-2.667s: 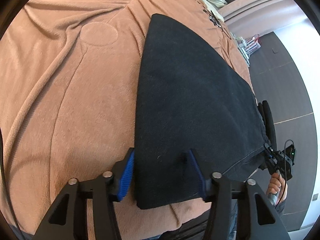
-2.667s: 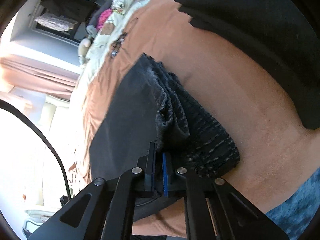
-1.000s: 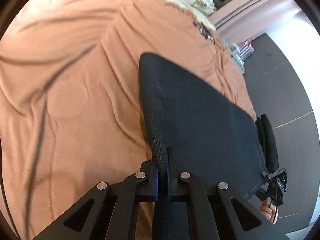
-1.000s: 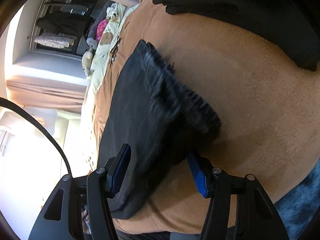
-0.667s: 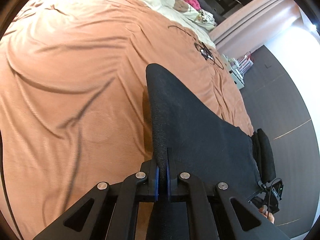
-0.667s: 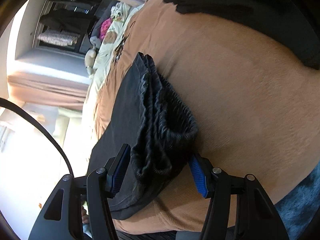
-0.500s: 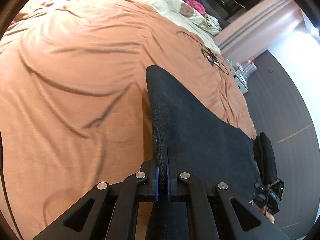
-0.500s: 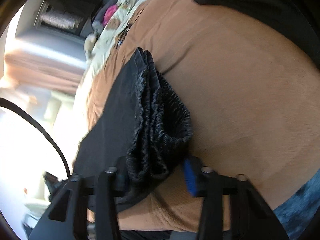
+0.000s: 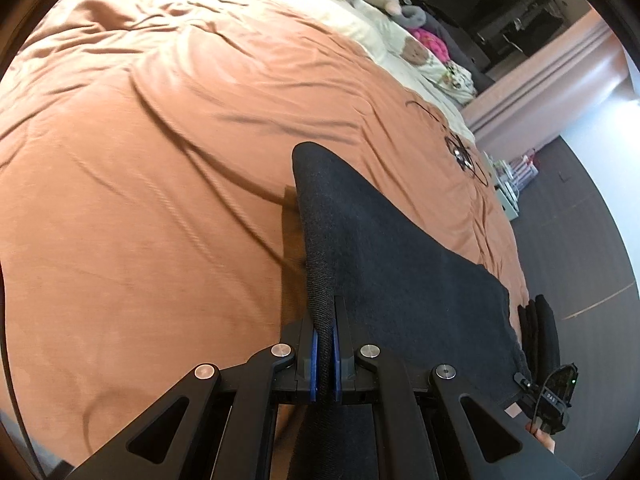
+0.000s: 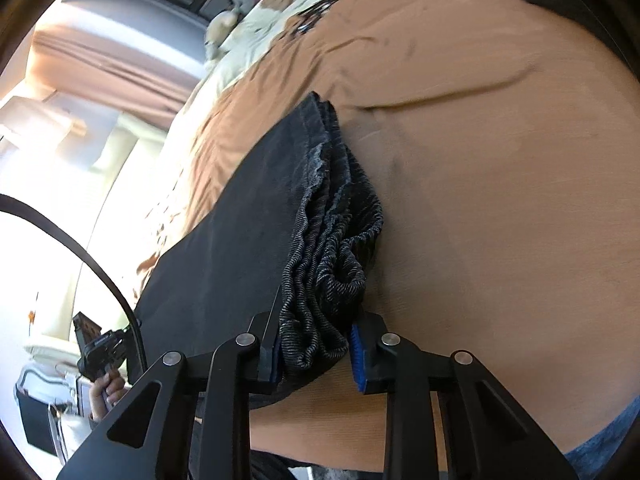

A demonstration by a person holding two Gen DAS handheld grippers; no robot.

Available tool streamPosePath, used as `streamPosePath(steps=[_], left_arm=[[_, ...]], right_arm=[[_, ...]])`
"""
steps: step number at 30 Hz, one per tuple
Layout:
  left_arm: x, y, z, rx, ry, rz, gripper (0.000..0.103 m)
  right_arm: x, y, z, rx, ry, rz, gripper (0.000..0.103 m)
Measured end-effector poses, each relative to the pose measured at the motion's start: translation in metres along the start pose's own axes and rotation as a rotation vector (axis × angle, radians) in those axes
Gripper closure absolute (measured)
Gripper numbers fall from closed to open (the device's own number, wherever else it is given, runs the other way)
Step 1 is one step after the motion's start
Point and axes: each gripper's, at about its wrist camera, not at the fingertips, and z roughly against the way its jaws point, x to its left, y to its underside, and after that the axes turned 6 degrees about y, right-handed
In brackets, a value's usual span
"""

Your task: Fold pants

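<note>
One pants (image 9: 400, 280) on bed (image 9: 160, 200). Two grippers: left gripper (image 9: 324, 354) pinching hem edge; right gripper (image 10: 314, 350) closing around bunched waistband.

The left gripper (image 9: 324, 356) is a matte black frame with two angled arms, each cut through by a triangular opening. Four round silver screws sit along its linkage, and its fingers (image 9: 313, 360) carry blue pads on the inner faces. The right gripper (image 10: 314, 354) has the same black build, the same silver screws and a ridged blue pad (image 10: 357, 360). A thin black cable (image 10: 100, 276) arcs along its left side. Far left, a hand (image 10: 105, 392) grips a black handle bearing small white lettering.
</note>
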Motion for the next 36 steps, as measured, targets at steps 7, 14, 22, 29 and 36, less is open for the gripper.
streamPosePath(steps=[7, 14, 22, 29, 36], left_arm=[[0.034, 0.004, 0.009, 0.011, -0.022, 0.045, 0.097], [0.057, 0.023, -0.010, 0.073, -0.046, 0.097, 0.092], [0.071, 0.038, 0.009, 0.053, -0.009, 0.133, 0.059], [0.077, 0.058, 0.025, 0.025, 0.014, 0.184, 0.058], [0.078, 0.079, 0.028, 0.012, 0.054, 0.223, 0.050]], right_arm=[[-0.013, -0.007, -0.018, 0.041, 0.091, 0.016, 0.080], [-0.033, -0.019, -0.019, 0.068, 0.128, 0.010, 0.078], [-0.003, -0.047, 0.000, 0.030, 0.215, 0.156, 0.071], [0.012, -0.048, -0.003, 0.043, 0.325, 0.204, 0.066], [0.028, -0.051, 0.005, -0.007, 0.298, 0.214, 0.066]])
